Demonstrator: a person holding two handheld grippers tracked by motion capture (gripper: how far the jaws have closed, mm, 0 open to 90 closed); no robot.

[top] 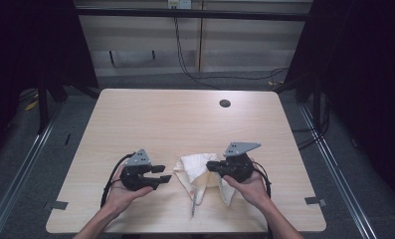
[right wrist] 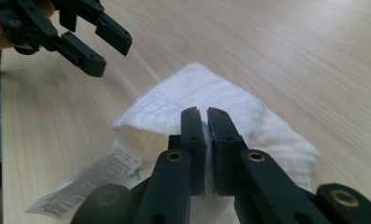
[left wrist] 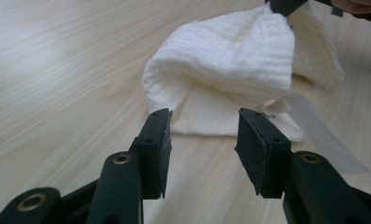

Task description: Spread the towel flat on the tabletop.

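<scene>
A white cloth (top: 201, 174) lies on the wooden table (top: 150, 114), close to the near edge and about halfway between the two near corners. It is soft and thin, with small ridges, and it looks very light. It will bend and droop when picked up, and it will not break. A long paper tag (right wrist: 87, 179) sticks out from under it. The right gripper (right wrist: 206, 119) is closed tight on a fold of the cloth and lifts that part up a bit, so the cloth makes a little tent. The left gripper (left wrist: 203, 135) is open with nothing in it, and its jaws point at the near side of the cloth. A good place for it to pinch is probably a free corner or edge, away from the tag. A thin grip might slip off.
</scene>
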